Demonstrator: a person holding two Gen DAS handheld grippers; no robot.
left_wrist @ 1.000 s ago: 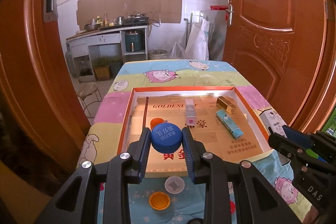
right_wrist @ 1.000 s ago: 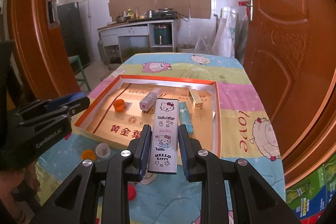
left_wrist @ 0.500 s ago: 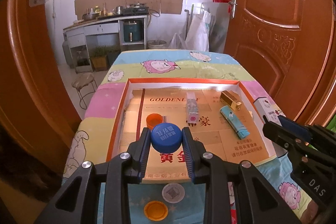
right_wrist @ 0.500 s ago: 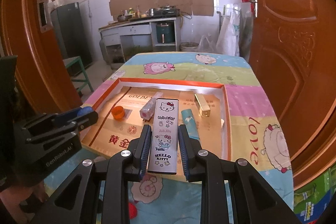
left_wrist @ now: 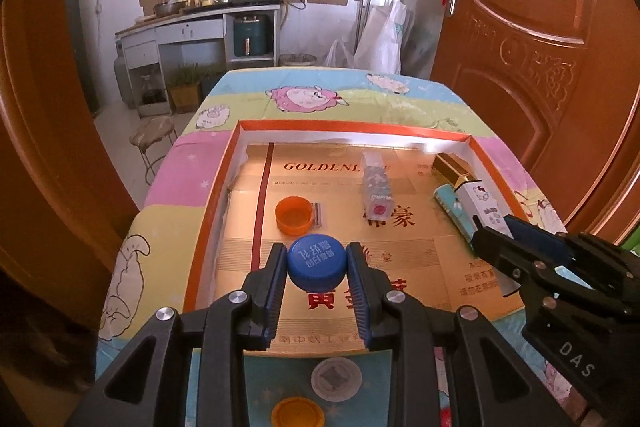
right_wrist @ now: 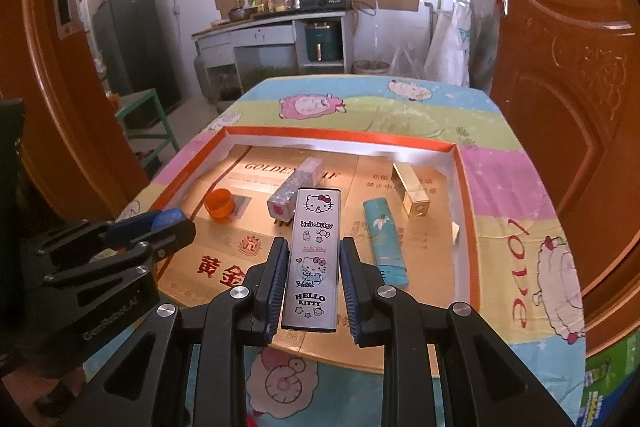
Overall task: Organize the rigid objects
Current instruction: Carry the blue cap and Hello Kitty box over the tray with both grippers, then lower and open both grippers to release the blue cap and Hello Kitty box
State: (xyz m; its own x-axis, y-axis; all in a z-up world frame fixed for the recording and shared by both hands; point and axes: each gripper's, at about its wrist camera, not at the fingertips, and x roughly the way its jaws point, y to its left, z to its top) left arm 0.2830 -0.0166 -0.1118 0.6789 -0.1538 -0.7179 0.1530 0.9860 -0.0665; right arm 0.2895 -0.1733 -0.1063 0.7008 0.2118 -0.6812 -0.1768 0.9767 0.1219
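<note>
My left gripper [left_wrist: 317, 259] is shut on a blue bottle cap [left_wrist: 317, 261] and holds it over the near left part of the orange-rimmed tray [left_wrist: 352, 126]. My right gripper [right_wrist: 314, 261] is shut on a silver Hello Kitty box [right_wrist: 314, 259], lengthwise between the pads, above the tray's [right_wrist: 340, 138] near middle. Inside the tray lie an orange cap [left_wrist: 293, 214], a clear pink-ended case [left_wrist: 376, 189], a teal lighter [right_wrist: 385, 242] and a gold box [right_wrist: 411, 190]. The right gripper with the Hello Kitty box [left_wrist: 482, 203] shows at the left view's right edge.
On the cartoon-print cloth in front of the tray lie a white cap [left_wrist: 336, 375] and an orange cap [left_wrist: 298, 413]. Orange wooden doors flank the table [right_wrist: 520, 187] on both sides. A stool [left_wrist: 154, 133] stands left of the table.
Both grippers have moved forward and down over the tray with their loads still held. The loose caps on the cloth have slid toward the bottom of the left view.
</note>
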